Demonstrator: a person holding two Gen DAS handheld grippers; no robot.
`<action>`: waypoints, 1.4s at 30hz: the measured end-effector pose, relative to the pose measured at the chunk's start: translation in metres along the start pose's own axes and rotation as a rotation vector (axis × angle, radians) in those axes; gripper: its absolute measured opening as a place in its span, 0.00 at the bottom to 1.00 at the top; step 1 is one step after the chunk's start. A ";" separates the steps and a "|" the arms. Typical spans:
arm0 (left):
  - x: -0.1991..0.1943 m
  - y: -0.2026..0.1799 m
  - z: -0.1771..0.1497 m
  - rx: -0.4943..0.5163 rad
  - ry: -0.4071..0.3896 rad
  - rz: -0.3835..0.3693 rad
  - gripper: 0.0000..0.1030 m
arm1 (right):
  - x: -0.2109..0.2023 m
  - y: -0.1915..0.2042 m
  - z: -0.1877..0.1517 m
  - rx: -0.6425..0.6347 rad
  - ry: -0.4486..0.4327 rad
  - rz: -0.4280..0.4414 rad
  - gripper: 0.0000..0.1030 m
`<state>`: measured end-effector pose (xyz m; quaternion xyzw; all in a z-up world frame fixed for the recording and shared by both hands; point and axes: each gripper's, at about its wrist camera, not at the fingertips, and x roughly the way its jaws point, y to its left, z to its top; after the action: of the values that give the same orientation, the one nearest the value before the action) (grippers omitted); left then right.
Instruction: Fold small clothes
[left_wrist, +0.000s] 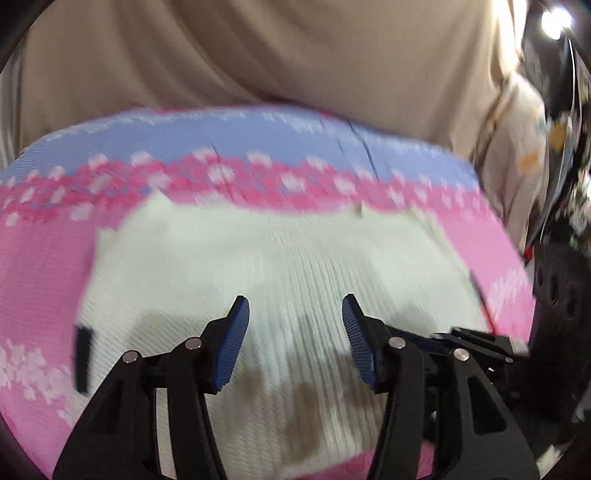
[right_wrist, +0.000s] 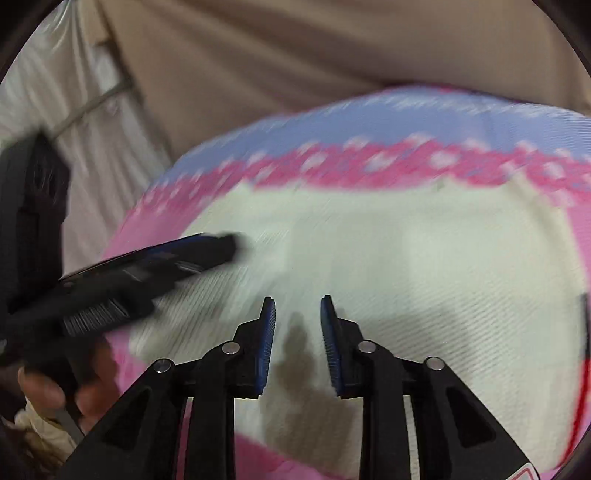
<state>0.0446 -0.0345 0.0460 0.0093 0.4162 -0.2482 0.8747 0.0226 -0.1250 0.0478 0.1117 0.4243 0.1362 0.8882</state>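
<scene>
Our left gripper (left_wrist: 295, 321) and right gripper (right_wrist: 297, 325) hover over the white garment (left_wrist: 280, 258), jaws spread, lower centre of frame.

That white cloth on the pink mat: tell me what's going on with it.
A person holds a gripper in each hand over a white knit garment spread flat on a pink and blue patterned mat. The left gripper and the right gripper both hang open above the garment, gripping nothing. The pictures are motion-blurred. No fold is visible yet.
</scene>
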 end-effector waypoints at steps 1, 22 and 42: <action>0.010 0.001 -0.011 0.001 0.037 0.031 0.48 | 0.000 -0.006 -0.005 -0.001 0.009 -0.035 0.16; -0.014 0.082 -0.007 -0.204 -0.006 0.140 0.28 | -0.058 -0.109 -0.007 0.175 -0.123 -0.369 0.14; 0.050 0.154 0.055 -0.435 0.018 0.100 0.53 | -0.005 -0.180 0.072 0.244 -0.061 -0.468 0.43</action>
<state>0.1785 0.0668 0.0158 -0.1567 0.4666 -0.1089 0.8636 0.1023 -0.3021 0.0392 0.1209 0.4250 -0.1284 0.8878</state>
